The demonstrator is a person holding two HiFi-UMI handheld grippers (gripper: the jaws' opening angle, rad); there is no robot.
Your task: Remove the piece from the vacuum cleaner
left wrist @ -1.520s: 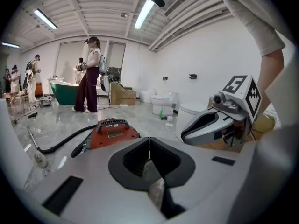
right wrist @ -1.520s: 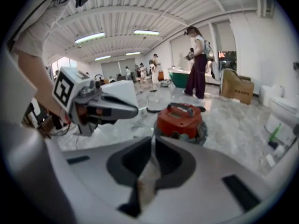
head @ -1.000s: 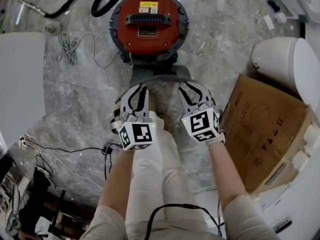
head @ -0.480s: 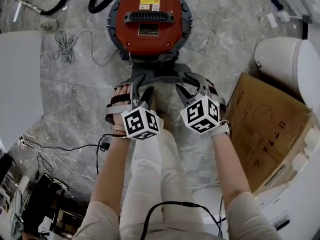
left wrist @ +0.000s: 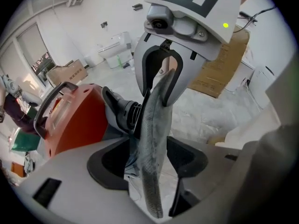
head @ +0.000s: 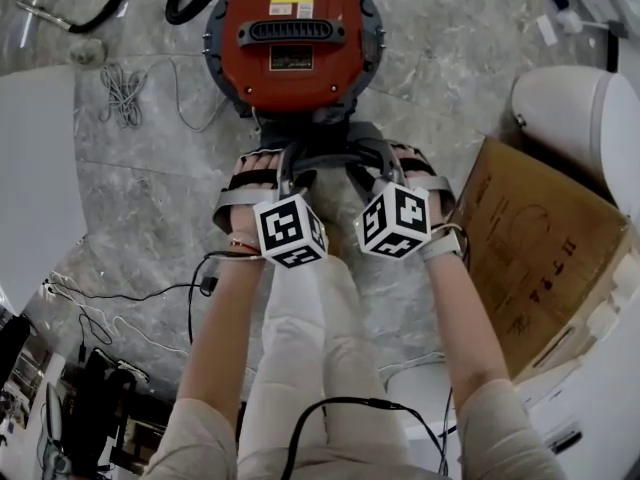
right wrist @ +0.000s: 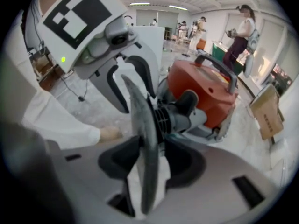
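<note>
Before the vacuum cleaner (head: 295, 38), left gripper (left wrist: 152, 161) and right gripper (right wrist: 152, 164), jaws just opening, unclamped astride its grey piece (left wrist: 155, 120).

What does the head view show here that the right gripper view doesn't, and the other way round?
Only the head view shows the black hose on the floor and the yellow label on top of the machine. Only the right gripper view shows people standing in the background. Both show the red vacuum cleaner and the grey piece fitted to its front.
</note>
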